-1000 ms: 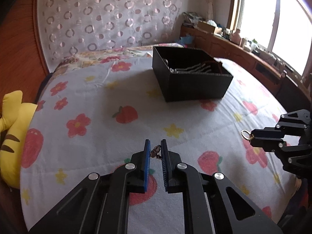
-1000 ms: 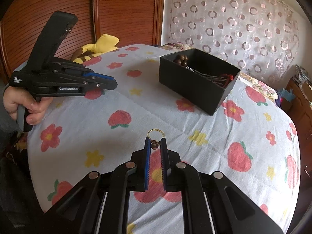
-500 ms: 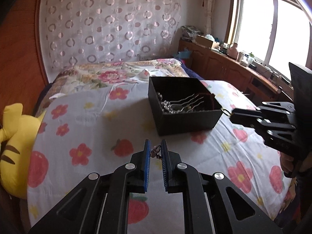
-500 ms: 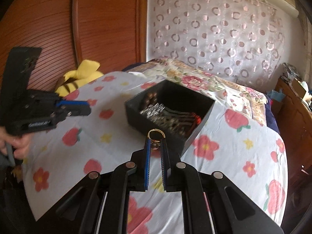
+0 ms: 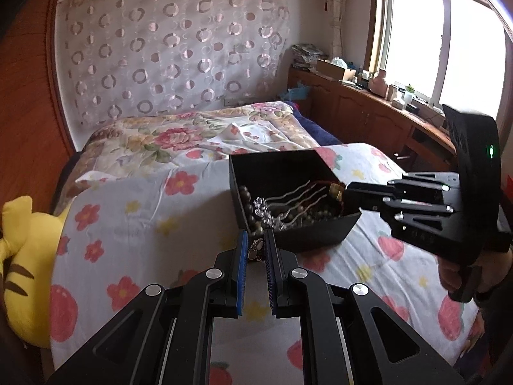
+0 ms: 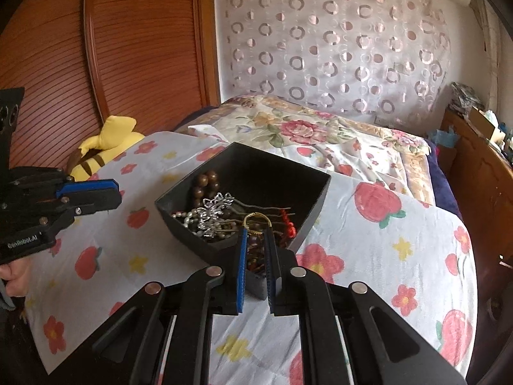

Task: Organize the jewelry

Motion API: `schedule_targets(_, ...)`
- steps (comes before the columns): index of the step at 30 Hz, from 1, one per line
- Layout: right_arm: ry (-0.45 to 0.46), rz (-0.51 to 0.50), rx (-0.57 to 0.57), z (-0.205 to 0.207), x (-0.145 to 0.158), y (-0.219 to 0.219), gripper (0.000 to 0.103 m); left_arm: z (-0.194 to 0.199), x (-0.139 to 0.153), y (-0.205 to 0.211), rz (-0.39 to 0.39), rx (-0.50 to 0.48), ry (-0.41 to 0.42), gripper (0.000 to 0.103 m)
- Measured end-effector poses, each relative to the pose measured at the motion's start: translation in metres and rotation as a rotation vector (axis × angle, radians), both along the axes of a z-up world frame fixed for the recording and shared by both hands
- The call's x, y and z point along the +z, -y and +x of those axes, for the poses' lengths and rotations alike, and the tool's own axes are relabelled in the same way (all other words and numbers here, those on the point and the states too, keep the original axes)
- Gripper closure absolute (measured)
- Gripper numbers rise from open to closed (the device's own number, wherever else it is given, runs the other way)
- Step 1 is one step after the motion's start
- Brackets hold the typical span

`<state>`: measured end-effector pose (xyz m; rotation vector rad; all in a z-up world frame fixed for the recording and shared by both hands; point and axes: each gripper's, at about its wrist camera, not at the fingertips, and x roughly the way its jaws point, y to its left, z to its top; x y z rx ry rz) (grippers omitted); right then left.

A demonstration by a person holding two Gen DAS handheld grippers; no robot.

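A black open box (image 5: 315,233) (image 6: 312,205) stands on the flowered bedsheet and holds hairpins, beads and a silver ornament (image 6: 214,209). My left gripper (image 5: 255,250) is shut on a small silver earring (image 5: 255,251) just in front of the box's near wall. My right gripper (image 6: 255,240) is shut on a gold ring earring (image 6: 256,219) and holds it over the box's near right corner. In the left wrist view the right gripper (image 5: 348,194) reaches over the box from the right. In the right wrist view the left gripper (image 6: 110,197) is at the left.
A yellow striped plush toy (image 5: 24,256) (image 6: 102,147) lies at the bed's left edge by the wooden headboard (image 6: 128,57). A flowered quilt (image 5: 192,138) lies behind the box. A wooden cabinet (image 5: 368,118) runs under the window at the right.
Both grippers have moved closer to the box with their earrings. The right gripper now hangs over the box's near right corner; the left has come up to its near wall.
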<state>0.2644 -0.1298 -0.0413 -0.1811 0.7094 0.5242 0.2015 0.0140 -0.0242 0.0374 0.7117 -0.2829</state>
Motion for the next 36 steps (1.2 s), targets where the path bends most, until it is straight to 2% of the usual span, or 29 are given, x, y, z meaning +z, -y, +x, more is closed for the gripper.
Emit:
schedule_targets(15, 0.015, 0.047, -0.013, -0.015, 0.007, 0.023, 0.086, 0.048, 0.004, 0.033, -0.03, -0.003, 0.001, 0.092)
schedule_targets(17, 0.021, 0.053, -0.016, -0.019, 0.007, 0.026, 0.083, 0.048, 0.004, 0.034, -0.029, 0.001, 0.003, 0.079)
schedule_targets(18, 0.023, 0.058, -0.02, -0.021, 0.008, 0.028, 0.08, 0.048, 0.004, 0.034, -0.024, 0.007, 0.01, 0.062)
schedule_targets(19, 0.027, 0.063, -0.024, -0.023, 0.008, 0.029, 0.076, 0.046, 0.004, 0.034, -0.016, 0.018, 0.021, 0.051)
schedule_targets(23, 0.037, 0.081, -0.046, -0.033, 0.009, 0.034, 0.074, 0.04, 0.0, 0.029, 0.005, 0.046, 0.03, 0.043)
schedule_targets(25, 0.052, 0.093, -0.055, -0.042, 0.011, 0.037, 0.07, 0.032, 0.001, 0.024, 0.012, 0.068, 0.053, 0.027)
schedule_targets(31, 0.113, 0.131, -0.077, -0.069, 0.024, 0.043, 0.051, -0.007, 0.006, 0.007, 0.01, 0.121, 0.135, 0.01)
schedule_targets(33, 0.133, 0.146, -0.08, -0.08, 0.029, 0.044, 0.043, -0.021, 0.008, 0.002, 0.015, 0.14, 0.16, 0.009)
schedule_targets(36, 0.165, 0.163, -0.101, -0.097, 0.038, 0.045, 0.023, -0.043, 0.013, -0.007, 0.008, 0.158, 0.191, 0.008)
